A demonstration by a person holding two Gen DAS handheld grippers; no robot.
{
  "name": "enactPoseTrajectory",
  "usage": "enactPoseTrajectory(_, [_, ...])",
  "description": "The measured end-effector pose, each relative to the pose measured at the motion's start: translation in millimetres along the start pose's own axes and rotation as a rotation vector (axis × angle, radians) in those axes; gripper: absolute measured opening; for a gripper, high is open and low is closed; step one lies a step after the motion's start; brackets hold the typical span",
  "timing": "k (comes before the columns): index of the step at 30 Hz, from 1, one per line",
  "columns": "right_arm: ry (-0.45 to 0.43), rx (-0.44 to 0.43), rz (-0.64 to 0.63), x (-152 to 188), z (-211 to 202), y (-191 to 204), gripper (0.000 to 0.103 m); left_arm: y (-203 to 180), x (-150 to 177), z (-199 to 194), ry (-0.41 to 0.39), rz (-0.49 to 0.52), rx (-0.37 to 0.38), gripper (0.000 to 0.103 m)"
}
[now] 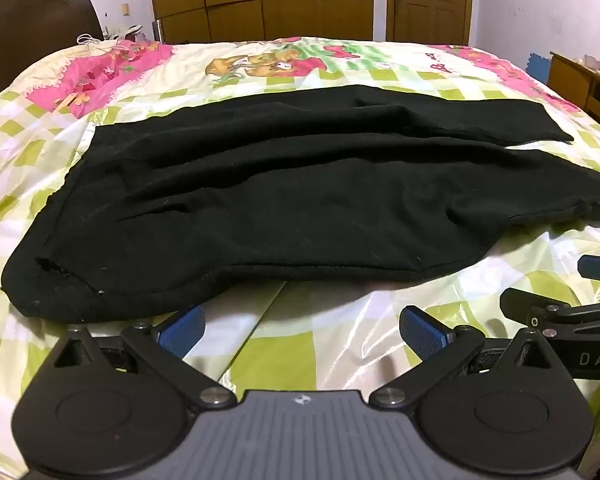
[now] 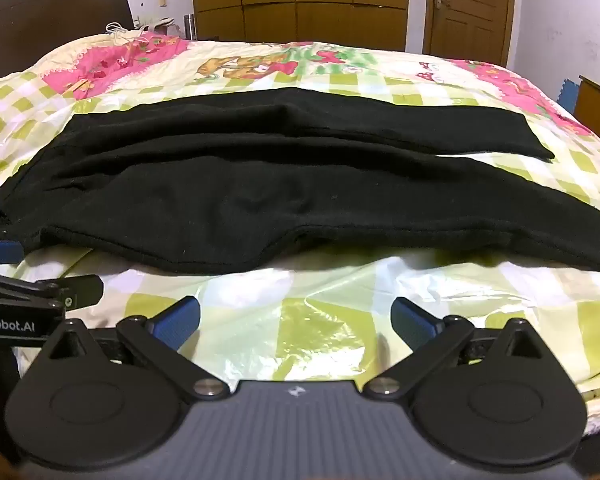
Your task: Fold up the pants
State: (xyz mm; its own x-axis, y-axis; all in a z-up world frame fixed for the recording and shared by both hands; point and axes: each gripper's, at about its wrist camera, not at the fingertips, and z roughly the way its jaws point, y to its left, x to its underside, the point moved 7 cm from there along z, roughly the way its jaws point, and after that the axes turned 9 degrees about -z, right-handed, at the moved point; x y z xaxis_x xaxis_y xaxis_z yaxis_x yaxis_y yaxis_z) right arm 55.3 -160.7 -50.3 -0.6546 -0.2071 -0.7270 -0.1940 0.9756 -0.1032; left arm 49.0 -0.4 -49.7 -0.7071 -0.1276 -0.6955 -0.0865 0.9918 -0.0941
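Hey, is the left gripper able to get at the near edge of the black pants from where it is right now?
Probably yes. The left gripper is open, just short of the pants hem, with only bare bedspread between.

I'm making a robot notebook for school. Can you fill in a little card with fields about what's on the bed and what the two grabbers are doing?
Item: black pants, spread flat, legs pointing right
Surface: bed with checked cartoon cover
Left gripper: open, just short of the near edge of the pants, holding nothing
Right gripper: open, over bare cover, holding nothing
Folding: not started
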Motion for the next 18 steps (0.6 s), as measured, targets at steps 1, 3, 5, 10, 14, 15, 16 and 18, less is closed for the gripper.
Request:
enactPoseTrajectory(1, [-0.002, -0.003, 0.001, -0.1, 0.3, 0.2, 0.100, 0.0, 0.2, 0.2, 0.006, -0.004, 0.002, 0.103])
enactPoseTrajectory(3, [-0.002, -0.002, 0.001, -0.1, 0.8, 0.5, 0.100, 0.1, 0.4, 0.6, 0.007, 0.000, -0.001, 0.103])
enactPoseTrajectory(5, [-0.003, -0.005, -0.001, -0.2, 1.1, 0.9, 0.100, 0.0, 0.8, 1.4, 0.011, 0.004, -0.003, 0.103])
enactPoseTrajectory(10, [0.002, -0.007, -0.004, 2.1, 0.1, 0.0, 0.100, -4.5, 5.5, 6.2, 0.024, -0.004, 0.010, 0.103])
enactPoseTrajectory(14, [0.007, -0.011, -0.004, 1.3, 0.5, 0.7, 0.100, -3.2, 5.8, 6.6, 0.037, -0.022, 0.030, 0.103])
enactPoseTrajectory(15, [0.007, -0.013, -0.004, 1.3, 0.1, 0.5, 0.100, -2.9, 6.1, 6.9, 0.038, -0.024, 0.032, 0.103])
enactPoseTrajectory(16, [0.005, -0.015, -0.005, 1.9, 2.5, 0.2, 0.100, -2.8, 6.3, 7.2, 0.039, -0.025, 0.032, 0.103])
enactPoseTrajectory(18, [0.001, -0.014, -0.007, 2.8, 2.5, -0.6, 0.100, -2.6, 6.4, 7.4, 0.039, -0.025, 0.034, 0.103])
